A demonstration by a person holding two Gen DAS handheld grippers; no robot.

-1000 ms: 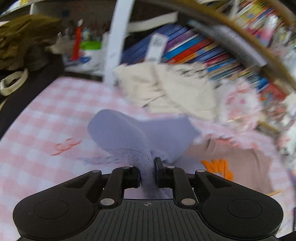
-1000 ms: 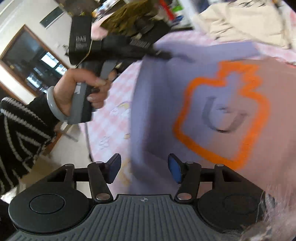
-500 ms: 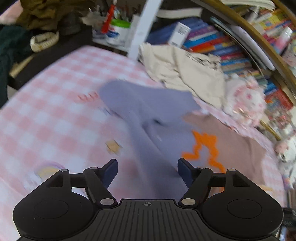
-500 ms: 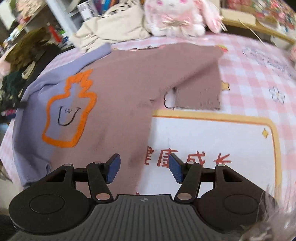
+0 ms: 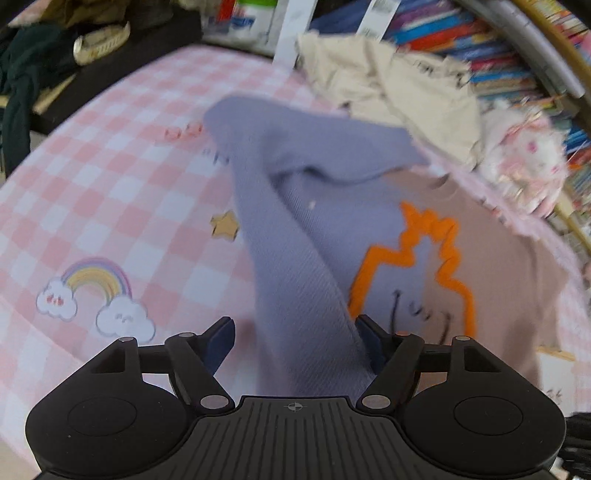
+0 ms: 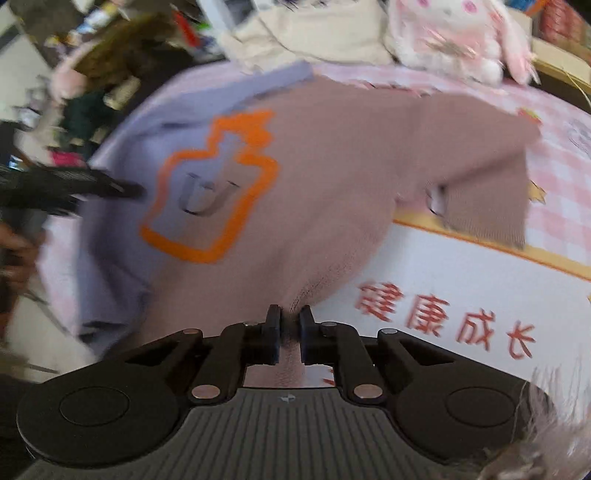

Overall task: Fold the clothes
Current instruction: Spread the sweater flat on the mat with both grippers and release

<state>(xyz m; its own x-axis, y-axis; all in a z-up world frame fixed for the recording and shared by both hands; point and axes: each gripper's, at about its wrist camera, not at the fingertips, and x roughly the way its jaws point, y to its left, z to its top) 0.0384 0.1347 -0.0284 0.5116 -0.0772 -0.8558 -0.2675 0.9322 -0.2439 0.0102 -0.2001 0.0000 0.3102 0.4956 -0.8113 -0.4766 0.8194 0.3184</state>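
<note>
Sweater [image 6: 332,177]: we are seeing it lying spread on the pink checked table [image 5: 110,177], lilac on one side, mauve on the other, an orange outline on the chest; its lilac sleeve [image 5: 303,280] is lying folded across the body.
Left gripper [image 5: 295,343]: we are holding its jaws wide, straddling the sleeve without pinching it.
Right gripper [image 6: 289,328]: we are pinching the mauve hem, jaws narrow on the knit.
Handling: we are judging it soft, light and limp, sagging wherever unsupported; hems, cuffs and shoulder seams are looking best for taking hold.
Nearby: a cream garment [image 5: 388,85] and plush rabbit [image 6: 454,33] are sitting behind.
</note>
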